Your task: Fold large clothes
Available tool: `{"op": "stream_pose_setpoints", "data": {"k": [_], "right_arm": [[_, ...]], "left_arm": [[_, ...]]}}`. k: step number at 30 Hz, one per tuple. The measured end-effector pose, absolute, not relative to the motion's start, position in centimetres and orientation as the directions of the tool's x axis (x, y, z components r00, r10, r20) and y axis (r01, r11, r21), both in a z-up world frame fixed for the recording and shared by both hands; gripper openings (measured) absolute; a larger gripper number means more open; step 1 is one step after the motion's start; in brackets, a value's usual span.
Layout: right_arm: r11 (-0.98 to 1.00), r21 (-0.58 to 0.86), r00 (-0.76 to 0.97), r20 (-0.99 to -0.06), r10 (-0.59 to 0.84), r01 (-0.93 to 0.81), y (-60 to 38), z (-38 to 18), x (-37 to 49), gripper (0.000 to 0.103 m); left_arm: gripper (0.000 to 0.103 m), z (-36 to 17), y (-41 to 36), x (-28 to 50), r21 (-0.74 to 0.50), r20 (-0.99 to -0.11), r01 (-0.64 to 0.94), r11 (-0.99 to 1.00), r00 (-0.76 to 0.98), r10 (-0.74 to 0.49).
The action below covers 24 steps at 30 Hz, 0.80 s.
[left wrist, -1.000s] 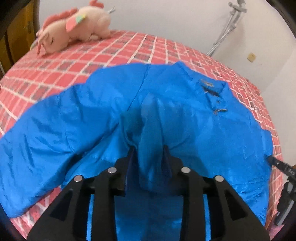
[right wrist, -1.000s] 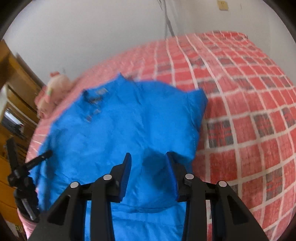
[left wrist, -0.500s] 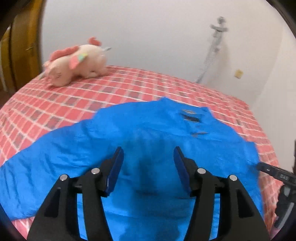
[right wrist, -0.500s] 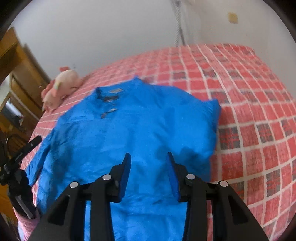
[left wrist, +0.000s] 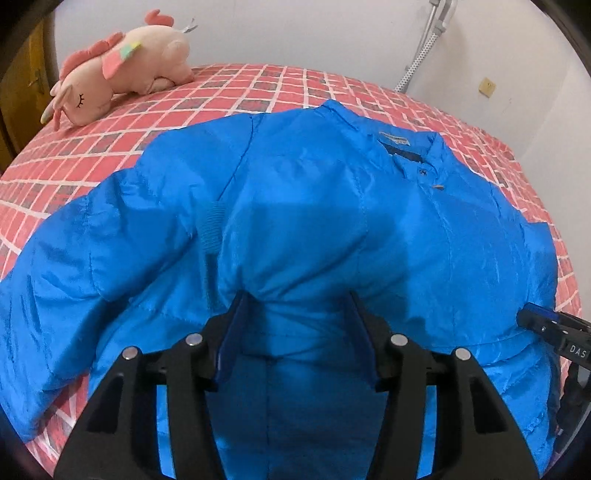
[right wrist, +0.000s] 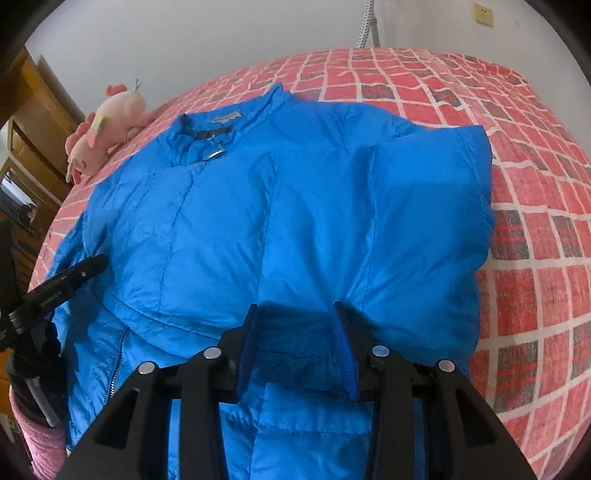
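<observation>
Two grippers over one blue jacket (left wrist: 317, 206) spread on a bed with a red checked cover (left wrist: 229, 92).

Left wrist view: left gripper (left wrist: 295, 306) points down at the jacket's lower middle. Jaws stand apart and are closing slightly; puffy fabric bulges up between the blue pads (left wrist: 231, 328), but whether the pads press on it cannot be told. The jacket lies front-up, collar (left wrist: 402, 142) away from the camera toward the wall, one sleeve (left wrist: 74, 273) stretched out to the picture's left across the cover. A ribbed cuff strip (left wrist: 210, 229) shows near the sleeve seam. A pink plush toy (left wrist: 122, 70) lies on the cover at the far left, well apart from the jacket. The right gripper's tip (left wrist: 546, 325) enters at the right edge, over the jacket's edge. White wall (left wrist: 295, 33) behind, a hose (left wrist: 421, 51) hanging on it.

Right wrist view: right gripper (right wrist: 297, 321) is also angled down on the jacket's lower part. Jaws partly spread, a fold of fabric lying between the pads (right wrist: 343, 343); a firm pinch cannot be confirmed. Jacket body looks folded in on the picture's right, the edge (right wrist: 484, 206) sitting square on the cover. A zipper (right wrist: 118, 365) runs at lower left. The left gripper's tip shows at the left edge, over the jacket's side. Plush toy beyond the collar, next to a wooden cabinet (right wrist: 33, 122).
</observation>
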State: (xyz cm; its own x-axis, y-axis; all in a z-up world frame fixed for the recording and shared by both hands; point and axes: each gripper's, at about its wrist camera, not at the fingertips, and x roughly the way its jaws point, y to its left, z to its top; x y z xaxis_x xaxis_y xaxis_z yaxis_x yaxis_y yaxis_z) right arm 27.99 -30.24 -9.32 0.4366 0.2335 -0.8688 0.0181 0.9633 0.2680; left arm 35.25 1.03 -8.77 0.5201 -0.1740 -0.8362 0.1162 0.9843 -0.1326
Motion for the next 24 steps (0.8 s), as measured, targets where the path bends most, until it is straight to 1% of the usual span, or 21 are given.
{"op": "stream_pose_setpoints", "data": {"k": [3, 7, 10, 12, 14, 18, 21, 22, 23, 24], "right_arm": [[0.963, 0.268, 0.457, -0.86, 0.229, 0.022, -30.2, -8.1, 27.5, 0.041], [0.973, 0.228, 0.519, -0.83, 0.205, -0.019, -29.2, -5.7, 26.6, 0.042], [0.975, 0.221, 0.492, -0.848, 0.2, -0.016, -29.0, -6.3, 26.9, 0.042], [0.972, 0.234, 0.44, -0.874, 0.206, 0.009, -29.2, -8.1, 27.6, 0.043], [0.971, 0.239, 0.441, -0.872, 0.214, 0.003, -29.3, -9.0, 28.0, 0.043], [0.968, 0.251, 0.443, -0.869, 0.223, 0.005, -29.4, -8.9, 28.1, 0.043], [0.956, 0.294, 0.45, -0.855, 0.259, 0.009, -29.9, -7.9, 27.6, 0.045], [0.949, 0.316, 0.467, -0.837, 0.283, -0.009, -29.8, -6.8, 27.2, 0.045], [0.948, 0.316, 0.485, -0.826, 0.287, -0.023, -29.8, -5.9, 26.7, 0.048], [0.955, 0.296, 0.509, -0.817, 0.272, -0.036, -29.6, -4.7, 26.1, 0.055]], "left_arm": [[0.054, -7.8, 0.7, 34.4, -0.113, -0.821, 0.103, 0.988, 0.551, -0.152], [0.057, -6.1, -0.2, 33.3, -0.096, -0.766, 0.14, 0.985, 0.622, -0.164], [0.057, -6.9, -0.7, 33.9, -0.093, -0.791, 0.149, 0.985, 0.59, -0.164], [0.057, -8.4, -0.5, 35.1, -0.109, -0.826, 0.143, 0.984, 0.538, -0.17], [0.058, -8.8, -0.3, 35.6, -0.121, -0.833, 0.154, 0.981, 0.522, -0.185], [0.057, -8.8, -0.4, 35.5, -0.119, -0.833, 0.151, 0.981, 0.523, -0.181], [0.057, -7.8, 0.1, 34.9, -0.126, -0.835, 0.129, 0.984, 0.521, -0.175], [0.059, -6.9, 0.6, 34.4, -0.143, -0.827, 0.13, 0.981, 0.529, -0.191], [0.064, -6.4, 1.2, 33.9, -0.152, -0.819, 0.131, 0.98, 0.539, -0.199], [0.067, -5.4, 2.1, 33.1, -0.149, -0.81, 0.121, 0.981, 0.554, -0.192]]}}
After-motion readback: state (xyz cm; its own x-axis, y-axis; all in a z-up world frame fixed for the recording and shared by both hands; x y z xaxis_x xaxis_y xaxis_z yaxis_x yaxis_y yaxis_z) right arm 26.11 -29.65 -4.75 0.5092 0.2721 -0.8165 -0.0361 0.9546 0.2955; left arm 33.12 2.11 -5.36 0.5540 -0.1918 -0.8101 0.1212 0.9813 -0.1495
